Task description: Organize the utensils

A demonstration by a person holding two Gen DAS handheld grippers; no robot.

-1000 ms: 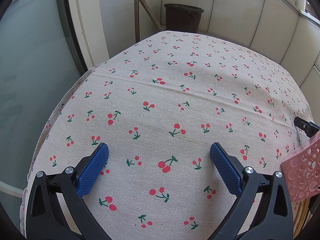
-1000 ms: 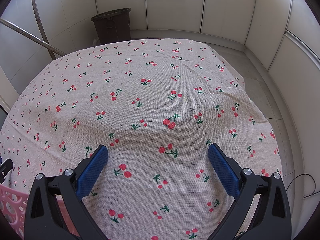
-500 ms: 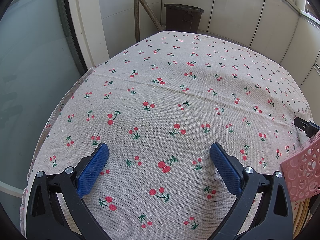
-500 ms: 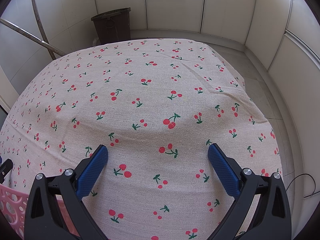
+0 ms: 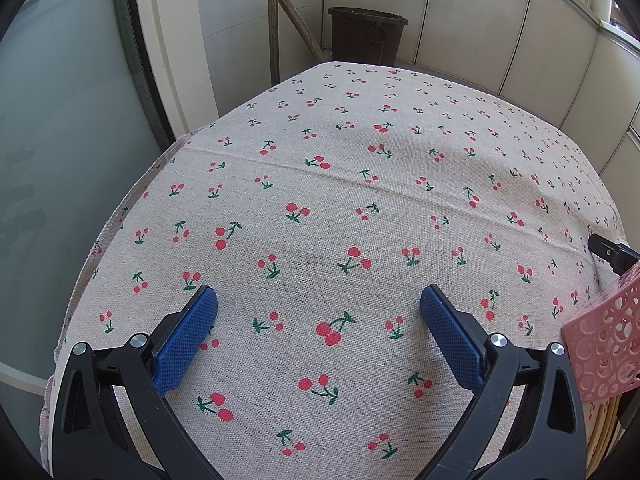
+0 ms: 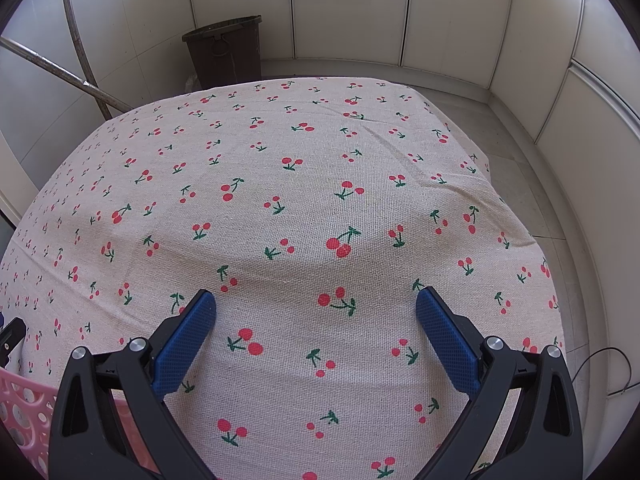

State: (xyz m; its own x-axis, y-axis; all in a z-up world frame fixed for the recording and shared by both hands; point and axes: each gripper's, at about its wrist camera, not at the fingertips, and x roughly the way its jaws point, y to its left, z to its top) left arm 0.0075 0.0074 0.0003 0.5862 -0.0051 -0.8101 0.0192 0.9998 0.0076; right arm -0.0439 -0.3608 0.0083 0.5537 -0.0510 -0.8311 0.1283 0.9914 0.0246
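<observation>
- The left tool (image 5: pixel 318 304) hangs over the counter (image 5: pixel 360 184) with its two blue pads spread wide. It grips nothing.
- The right tool (image 6: pixel 316 306) is the same: pads wide apart, nothing between them.
- A cloth with red cherries covers the counter. No spoon, fork or knife lies on the cloth where the cameras can see.
- A pink basket (image 5: pixel 604 344) with round holes sits near the front edge of the counter, between the two tools. The left camera sees it at its right side and the right camera sees it at its bottom left corner.
- Some thin pale sticks (image 5: pixel 600 436) show just under the basket in the left view. They may be chopsticks, but I cannot tell for sure.
- A dark bin (image 6: pixel 224 52) stands on the floor past the far edge of the counter.
- I think the job has not really begun. Both tools look like they are waiting.
- Next, one tool likely needs to turn toward the basket, find a utensil, and close on it gently. The sticks are thin, so the pads must line up well.
</observation>
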